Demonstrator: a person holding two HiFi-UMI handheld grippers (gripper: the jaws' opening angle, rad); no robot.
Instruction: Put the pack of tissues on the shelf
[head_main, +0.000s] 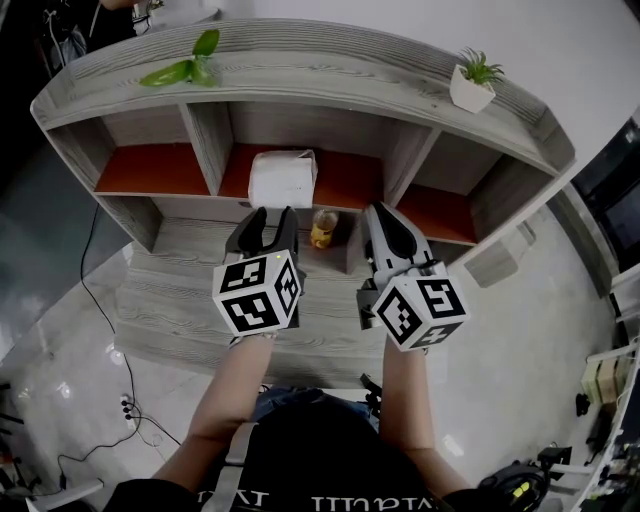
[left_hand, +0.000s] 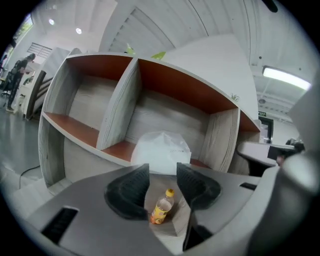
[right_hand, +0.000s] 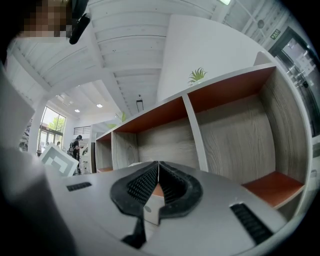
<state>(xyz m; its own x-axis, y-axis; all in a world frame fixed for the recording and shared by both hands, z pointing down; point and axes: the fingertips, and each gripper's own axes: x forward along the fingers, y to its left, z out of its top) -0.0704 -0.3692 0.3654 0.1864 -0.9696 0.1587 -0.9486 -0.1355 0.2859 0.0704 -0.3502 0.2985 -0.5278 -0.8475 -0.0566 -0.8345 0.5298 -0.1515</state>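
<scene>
One pack of tissues (head_main: 282, 178) lies in the middle compartment of the single shelf (head_main: 330, 85). One bottle (head_main: 322, 229) stands on the table (head_main: 180, 290) below it. A leafy sprig (head_main: 190, 65) and a potted plant (head_main: 473, 85) sit on top. The left gripper (head_main: 271, 215) is released, with nothing between its jaws, and the right gripper (head_main: 383, 212) is clenched and empty. The left gripper view shows the pack and bottle; the right gripper view shows bare compartments.

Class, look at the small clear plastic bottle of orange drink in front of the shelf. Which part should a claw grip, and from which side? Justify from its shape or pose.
Grip the small clear plastic bottle of orange drink around its round middle body, probably coming level from the open front: it stands upright, its sides look free, and the grey wooden shelf rises behind it.
</scene>
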